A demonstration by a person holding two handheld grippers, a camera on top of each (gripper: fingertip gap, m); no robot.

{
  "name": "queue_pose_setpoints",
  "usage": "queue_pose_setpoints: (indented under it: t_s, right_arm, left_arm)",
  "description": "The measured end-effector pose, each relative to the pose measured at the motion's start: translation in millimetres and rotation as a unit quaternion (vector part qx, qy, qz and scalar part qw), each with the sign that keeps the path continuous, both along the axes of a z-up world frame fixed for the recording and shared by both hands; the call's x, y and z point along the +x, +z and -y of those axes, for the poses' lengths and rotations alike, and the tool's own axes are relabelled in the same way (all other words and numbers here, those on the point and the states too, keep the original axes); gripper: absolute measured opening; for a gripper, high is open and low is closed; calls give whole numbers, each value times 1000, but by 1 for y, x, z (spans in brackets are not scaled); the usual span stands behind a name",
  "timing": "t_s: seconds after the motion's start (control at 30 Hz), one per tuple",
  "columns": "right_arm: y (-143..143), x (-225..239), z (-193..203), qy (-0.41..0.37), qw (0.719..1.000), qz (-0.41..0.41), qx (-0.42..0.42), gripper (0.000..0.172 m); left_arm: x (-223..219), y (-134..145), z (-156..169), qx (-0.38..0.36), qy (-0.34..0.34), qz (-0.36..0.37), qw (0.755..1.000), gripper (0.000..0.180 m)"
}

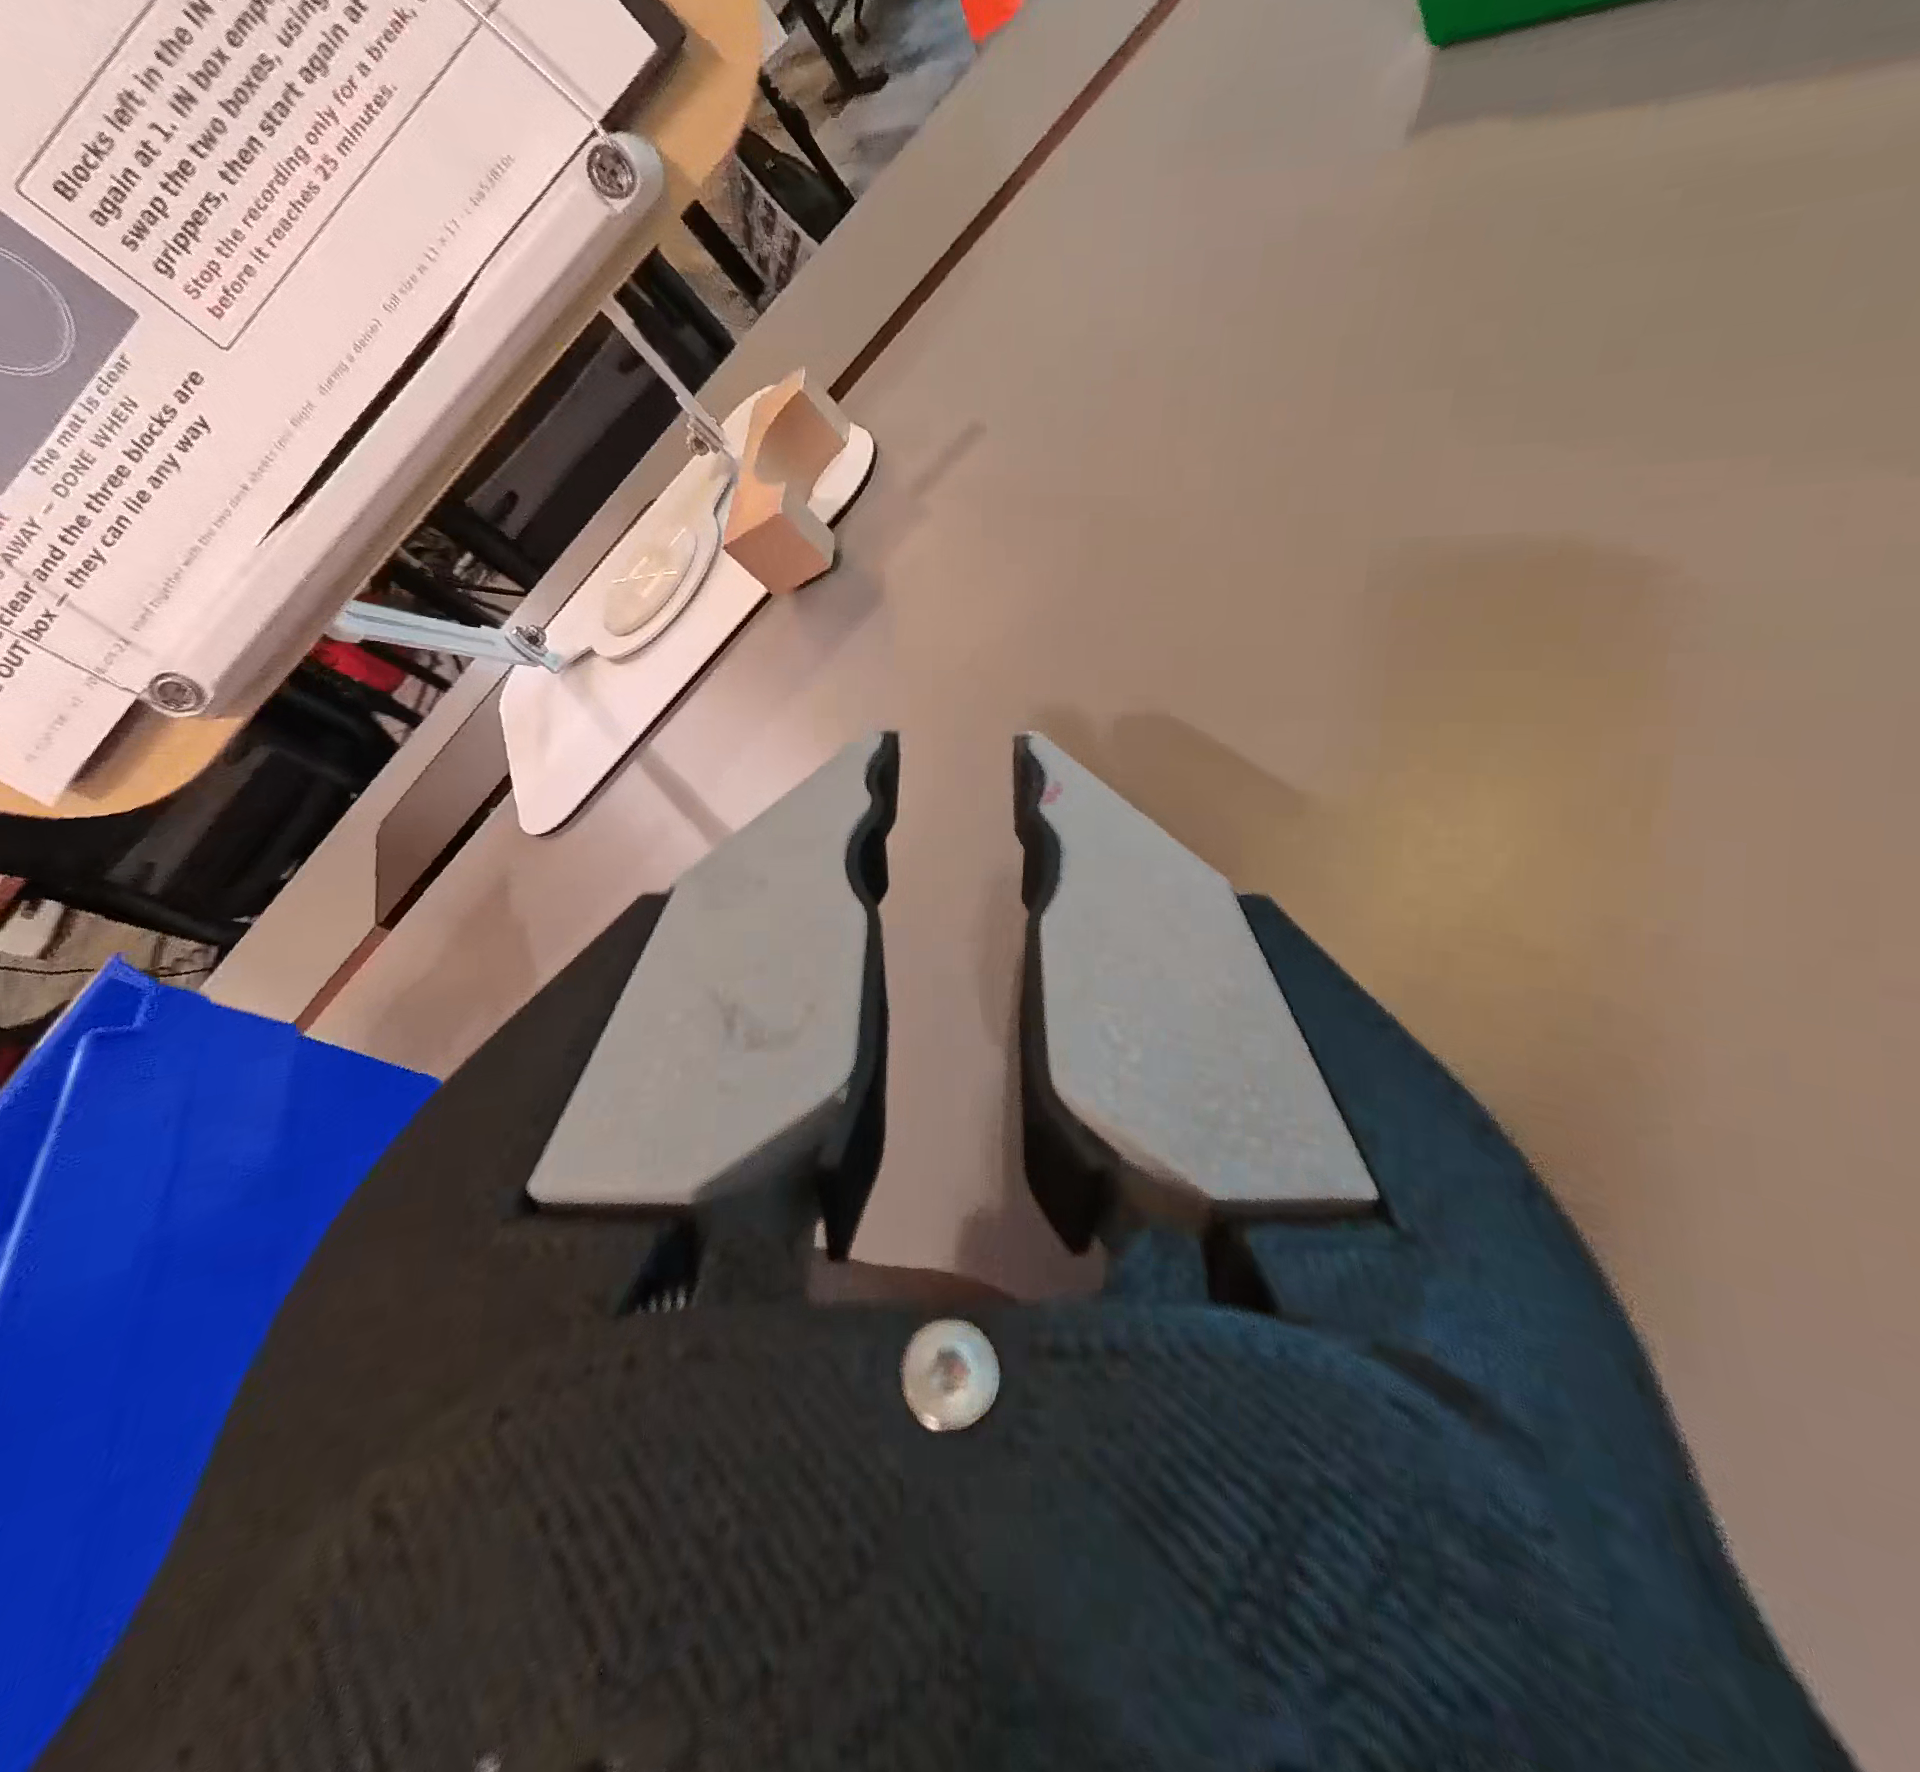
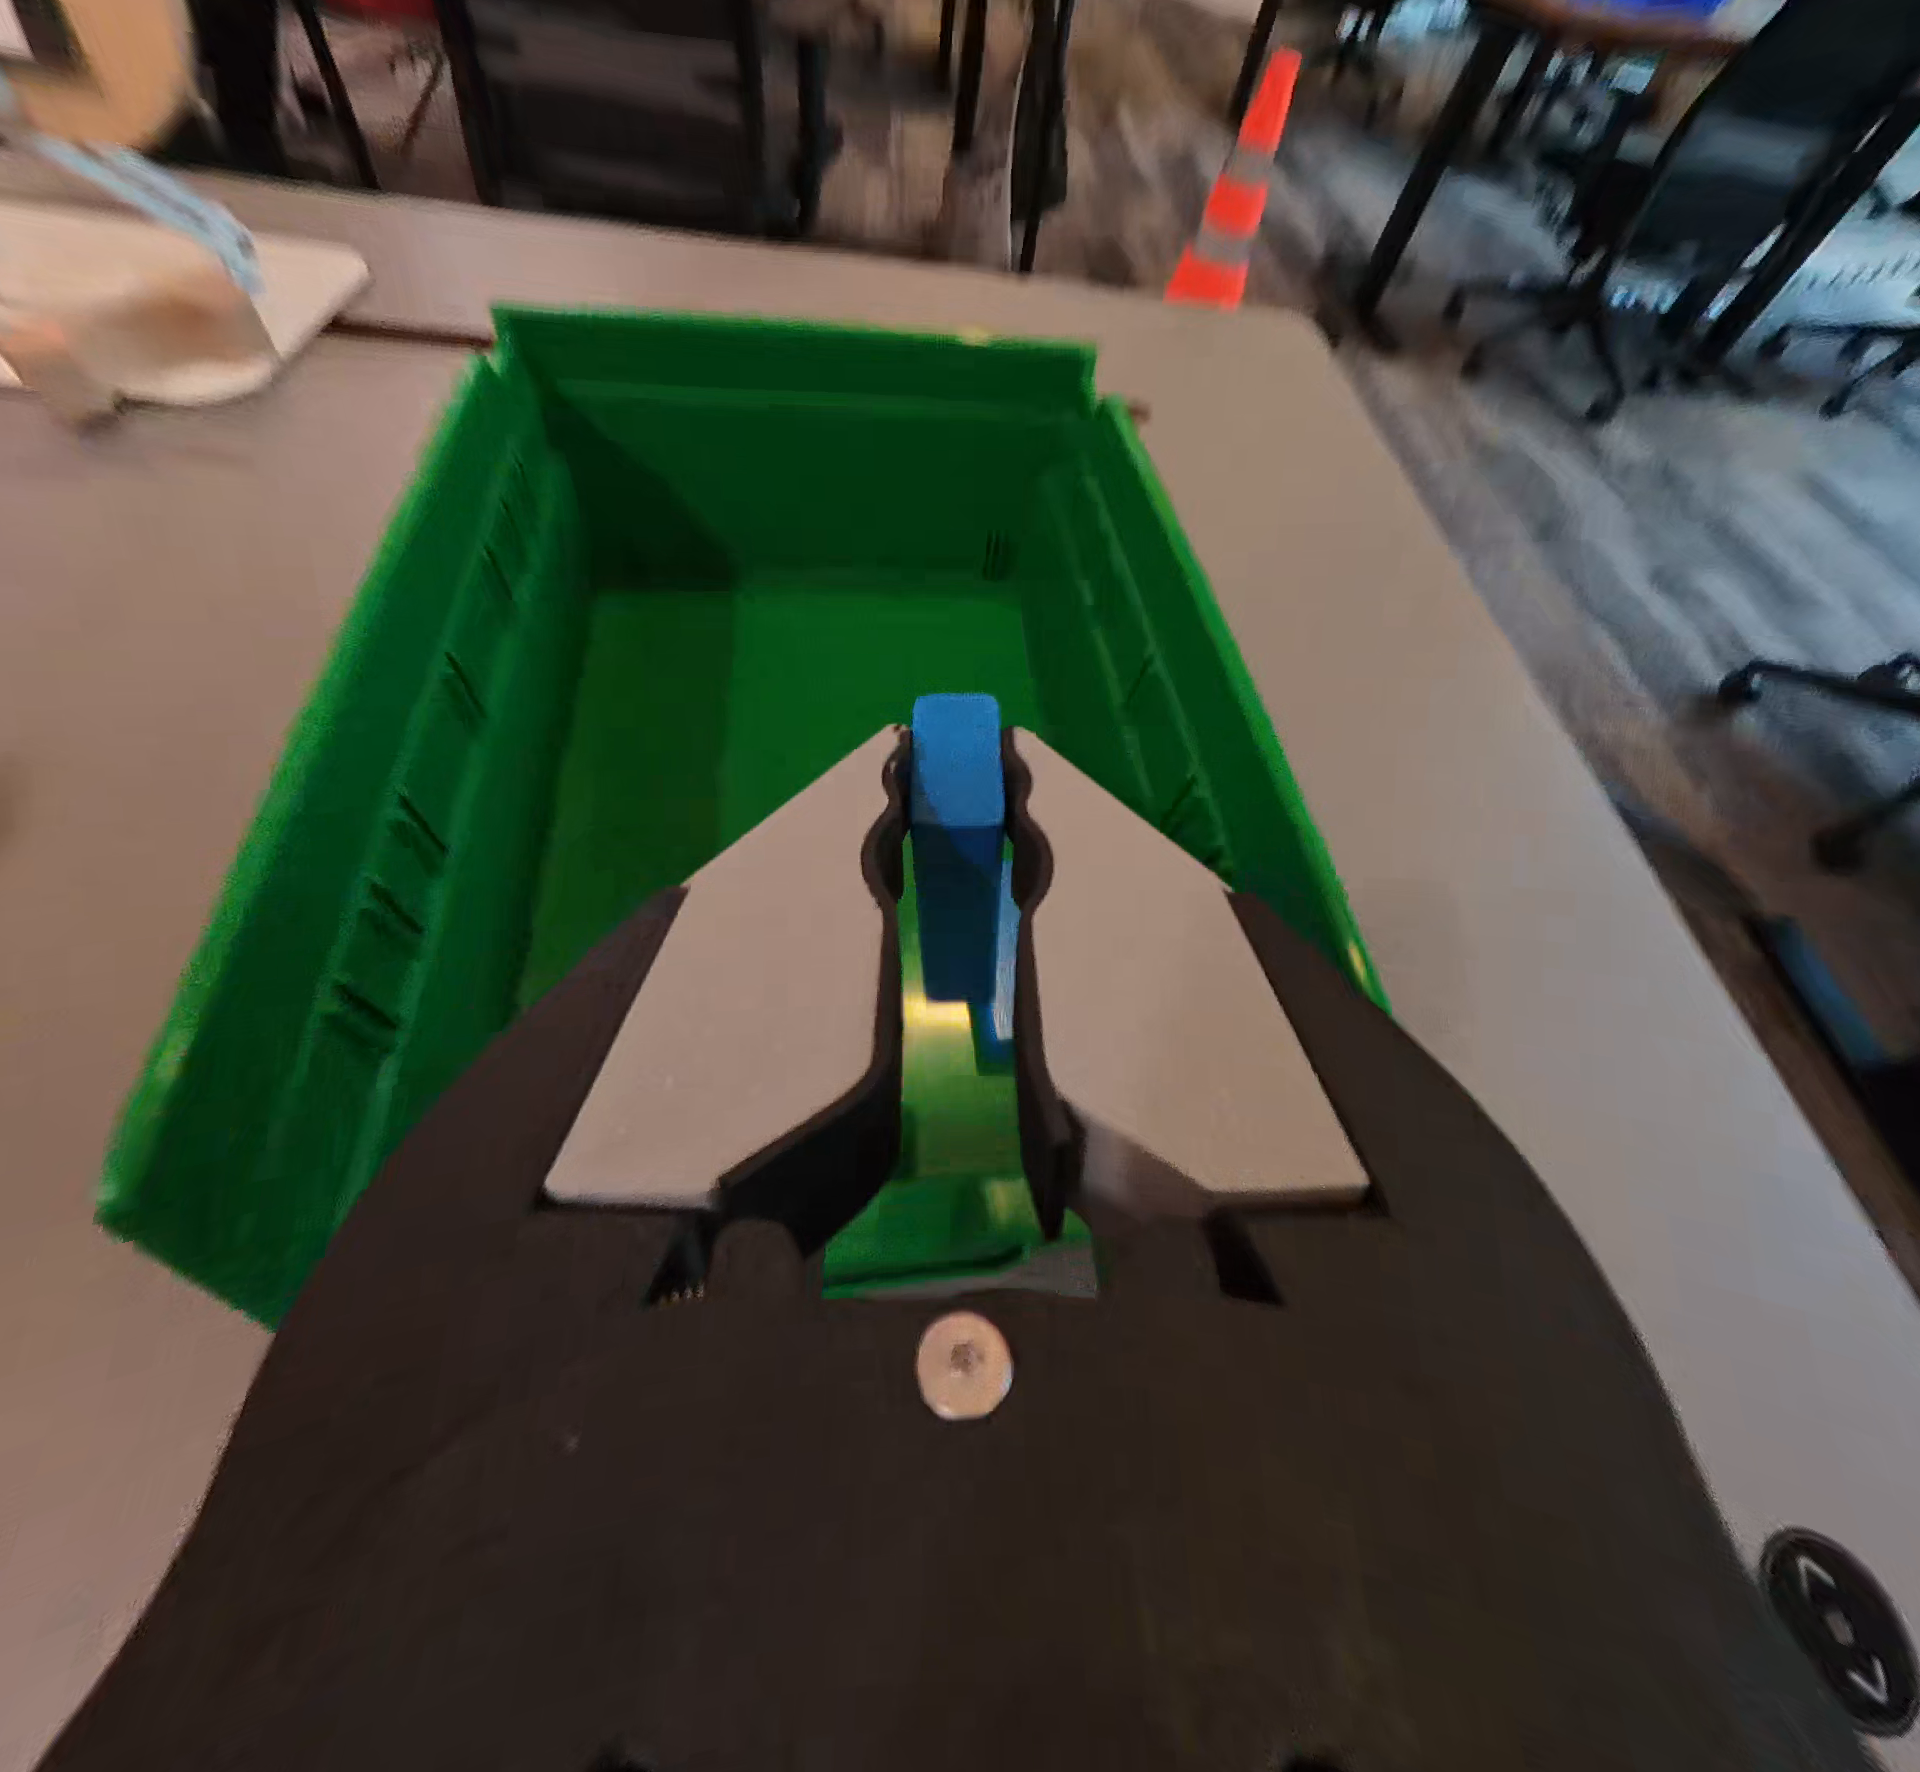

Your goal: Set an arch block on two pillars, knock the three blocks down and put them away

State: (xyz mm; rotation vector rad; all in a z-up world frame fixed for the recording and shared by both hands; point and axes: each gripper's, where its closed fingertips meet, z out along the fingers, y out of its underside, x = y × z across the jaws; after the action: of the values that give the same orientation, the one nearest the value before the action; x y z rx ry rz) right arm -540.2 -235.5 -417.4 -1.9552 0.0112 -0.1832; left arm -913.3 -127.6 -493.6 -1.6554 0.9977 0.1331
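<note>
The bench (image 2: 1455,787) is seen carrying a green bin (image 2: 343,787) near its far right corner and a blue bin (image 1: 156,1255) at its left edge. A white mat (image 1: 644,683) is laid by the far edge, and a wooden arch block (image 1: 779,496) is lying on its end, partly on the bench. A blue block (image 2: 956,818) is clamped upright between the pads of the right gripper (image 2: 958,746), above the green bin's floor. The left gripper (image 1: 956,746) is held over bare bench, its fingers parted and nothing gripped.
</note>
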Motion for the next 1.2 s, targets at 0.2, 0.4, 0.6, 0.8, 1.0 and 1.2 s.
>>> queue_pose_setpoints:
  t_s: [0.2, 0.4, 0.6, 0.8, 1.0, 1.2]
  right_arm:
    - [-65, -7, -6, 46, 989, -13, -140, 14]
    - [-78, -20, -11, 62, 985, -8, -164, 30]
    - [-13, -25, -7, 58, 998, -12, -35, 35]
    - [69, -96, 14, 190, 969, -99, 126, 34]
    - [62, -214, 16, 361, 913, -149, 119, 33]
    - [-45, -239, -31, 300, 953, 36, -3, 28]
  left_arm:
    - [-3, 5, -2, 3, 12, 21, 1000, 16]
    - [-5, 2, -4, -2, 15, 19, 1000, 16]
    - [-6, 0, -4, -11, 18, 20, 1000, 16]
    - [-10, -5, -6, -28, 26, 21, 999, 17]
    - [-11, -7, -7, -32, 30, 17, 999, 19]
    - [-13, -9, -9, -44, 32, 24, 998, 21]
